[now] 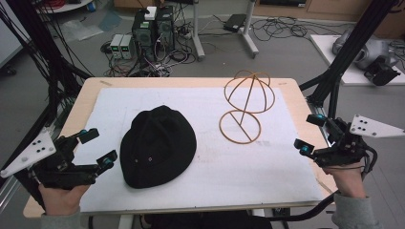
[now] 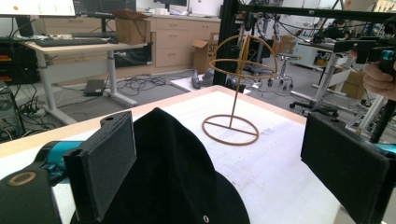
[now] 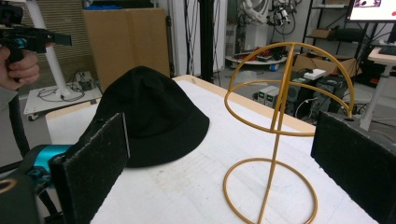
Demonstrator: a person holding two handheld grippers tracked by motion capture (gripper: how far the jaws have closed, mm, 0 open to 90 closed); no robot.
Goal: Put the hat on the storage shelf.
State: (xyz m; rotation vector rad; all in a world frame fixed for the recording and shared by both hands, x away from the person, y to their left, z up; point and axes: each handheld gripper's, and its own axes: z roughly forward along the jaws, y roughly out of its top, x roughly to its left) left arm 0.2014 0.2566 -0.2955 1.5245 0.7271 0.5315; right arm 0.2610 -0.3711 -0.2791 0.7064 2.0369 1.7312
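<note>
A black bucket hat lies flat on the white mat, left of centre. A gold wire hat stand rises upright at the back right, bare. My left gripper sits open at the table's left edge, just left of the hat, nothing between its pads. My right gripper is open at the right edge, apart from the stand. The left gripper view looks over the hat toward the stand. In the right gripper view the stand is close ahead, the hat behind it to the left.
The mat covers most of a wooden table. Black frame posts stand at both sides of the table. Computers and cables lie on the floor beyond the far edge.
</note>
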